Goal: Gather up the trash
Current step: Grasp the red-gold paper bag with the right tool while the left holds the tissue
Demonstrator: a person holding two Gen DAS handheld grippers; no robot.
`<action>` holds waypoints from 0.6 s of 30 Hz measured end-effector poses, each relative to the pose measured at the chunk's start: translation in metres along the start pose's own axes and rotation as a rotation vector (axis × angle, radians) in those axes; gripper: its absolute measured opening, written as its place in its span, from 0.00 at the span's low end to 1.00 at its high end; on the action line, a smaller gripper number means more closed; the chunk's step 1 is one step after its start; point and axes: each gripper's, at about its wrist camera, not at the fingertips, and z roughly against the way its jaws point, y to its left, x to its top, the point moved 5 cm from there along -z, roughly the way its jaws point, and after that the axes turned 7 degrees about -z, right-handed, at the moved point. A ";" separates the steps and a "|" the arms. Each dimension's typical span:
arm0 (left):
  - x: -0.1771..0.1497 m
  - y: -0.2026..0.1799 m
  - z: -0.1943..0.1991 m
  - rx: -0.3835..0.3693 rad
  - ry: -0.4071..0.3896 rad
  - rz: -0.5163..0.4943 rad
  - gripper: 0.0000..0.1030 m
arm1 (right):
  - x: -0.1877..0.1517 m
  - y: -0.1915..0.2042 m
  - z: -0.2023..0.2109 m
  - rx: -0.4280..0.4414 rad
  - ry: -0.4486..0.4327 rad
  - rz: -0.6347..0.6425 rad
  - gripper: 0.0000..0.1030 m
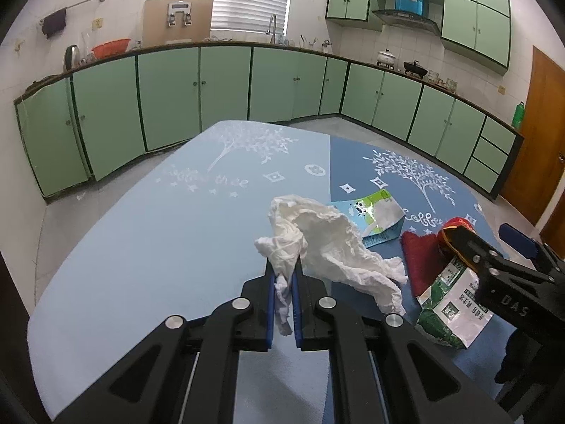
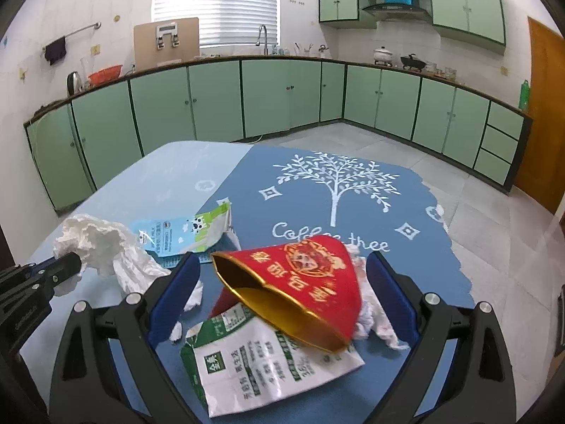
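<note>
White crumpled tissue paper (image 1: 317, 243) is pinched between the blue pads of our left gripper (image 1: 284, 304), lifted above the blue tablecloth (image 1: 159, 240). Our right gripper (image 2: 282, 304) is spread wide around a red and gold paper bag (image 2: 303, 282), resting on a green and white flattened carton (image 2: 261, 364). Farther back lies a light-blue milk carton (image 2: 183, 233), then mint-green cabinets (image 2: 212, 99).

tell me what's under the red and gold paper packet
The red and gold paper packet lies on a green and white printed wrapper, with crumpled white tissue beside it. Whatever lies beneath its middle is hidden.
</note>
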 end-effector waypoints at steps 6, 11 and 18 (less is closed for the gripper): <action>-0.004 0.005 -0.005 -0.002 0.011 0.016 0.08 | -0.005 0.002 -0.018 -0.063 0.054 0.059 0.90; -0.003 0.002 -0.008 -0.013 0.014 0.013 0.08 | -0.011 -0.006 -0.025 -0.071 0.087 0.054 0.83; 0.000 -0.009 -0.005 -0.026 -0.001 -0.005 0.08 | -0.009 -0.016 -0.021 0.002 0.109 0.016 0.49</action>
